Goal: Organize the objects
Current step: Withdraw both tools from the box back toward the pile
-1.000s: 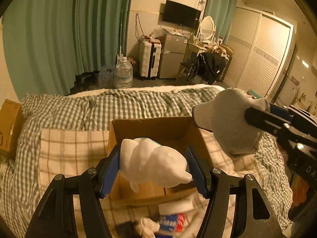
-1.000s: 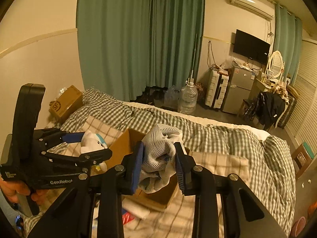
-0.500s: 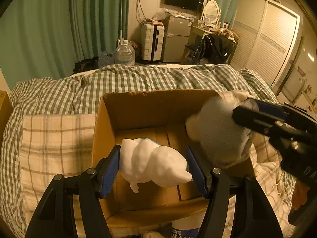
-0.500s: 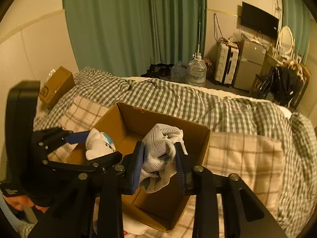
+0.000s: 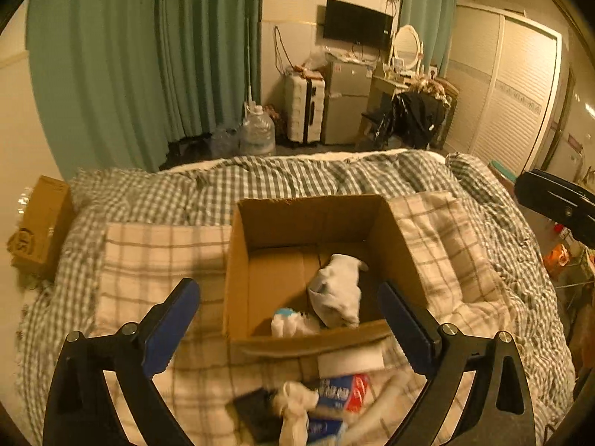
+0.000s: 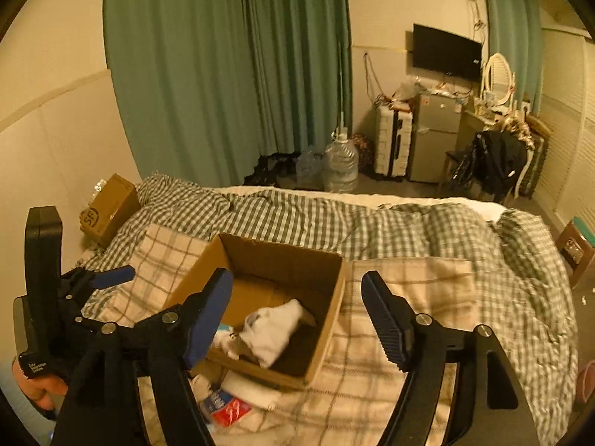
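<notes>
An open cardboard box (image 5: 308,215) (image 6: 327,260) stands on the bed. Inside it lie a grey-white sock (image 5: 338,293) (image 6: 275,327) and a white plush toy with a blue patch (image 5: 292,323) (image 6: 225,336). My left gripper (image 5: 290,312) is open and empty, above the box's near edge; it also shows at the left of the right wrist view (image 6: 100,282). My right gripper (image 6: 297,316) is open and empty, above the box. Loose items lie in front of the box: a blue-red packet (image 5: 340,392) (image 6: 227,407), a white cloth (image 5: 293,409) and a black thing (image 5: 256,412).
The bed has a green checked duvet (image 5: 297,178) and a beige plaid blanket (image 5: 160,256). A second cardboard box (image 5: 41,223) sits at the bed's left edge. Beyond the bed are water jugs (image 5: 256,133), a suitcase (image 5: 303,111) and a small fridge.
Both grippers opened and let go: the plush toy and the sock dropped into the box. Both grippers then pulled back and up from the box.
</notes>
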{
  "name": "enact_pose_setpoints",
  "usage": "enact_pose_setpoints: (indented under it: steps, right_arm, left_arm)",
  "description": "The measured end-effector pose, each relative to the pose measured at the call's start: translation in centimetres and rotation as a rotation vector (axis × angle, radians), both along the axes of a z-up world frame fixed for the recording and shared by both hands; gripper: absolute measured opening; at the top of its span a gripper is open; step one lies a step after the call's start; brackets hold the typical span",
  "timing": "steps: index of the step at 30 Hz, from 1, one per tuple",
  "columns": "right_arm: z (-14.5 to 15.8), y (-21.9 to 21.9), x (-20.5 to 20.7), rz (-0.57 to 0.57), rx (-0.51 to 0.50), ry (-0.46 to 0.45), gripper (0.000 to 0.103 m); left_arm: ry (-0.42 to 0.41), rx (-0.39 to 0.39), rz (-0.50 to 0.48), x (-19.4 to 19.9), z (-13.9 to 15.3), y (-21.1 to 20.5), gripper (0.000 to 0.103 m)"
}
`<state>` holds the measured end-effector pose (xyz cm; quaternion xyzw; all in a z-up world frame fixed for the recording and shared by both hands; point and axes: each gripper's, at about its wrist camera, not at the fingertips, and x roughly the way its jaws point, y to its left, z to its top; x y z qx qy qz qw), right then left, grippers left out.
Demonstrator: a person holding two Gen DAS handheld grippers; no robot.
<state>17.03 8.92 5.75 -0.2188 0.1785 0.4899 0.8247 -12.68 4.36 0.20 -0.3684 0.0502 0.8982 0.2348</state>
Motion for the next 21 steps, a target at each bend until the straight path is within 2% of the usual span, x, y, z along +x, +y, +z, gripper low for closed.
enact_pose_setpoints:
  steps: [5,9,15,21]
  right_arm:
    - [1.1,-3.8,-3.6,-0.026,-0.004,-0.047,0.077]
    - [0.2,-5.7,-5.1,-0.035,-0.015,-0.041,0.077]
    - [-3.7,-6.3,-5.6,-0.065,-0.06,-0.008,0.077]
    - [-8.9,-5.3,-4.8,-0.087,-0.151,0.02,0.078]
  left_arm:
    - [0.049,0.015,0.028,3.9,2.2,-2.0,0.103]
    - [0.063,0.008,0.053,5.7,2.1,-3.2,0.103]
    - [0.016,-0.009,0.106,7.0,-1.5,-5.0,0.103]
    - [-0.097,-0.045,0.12,7.6,-7.0,-5.1,0.103]
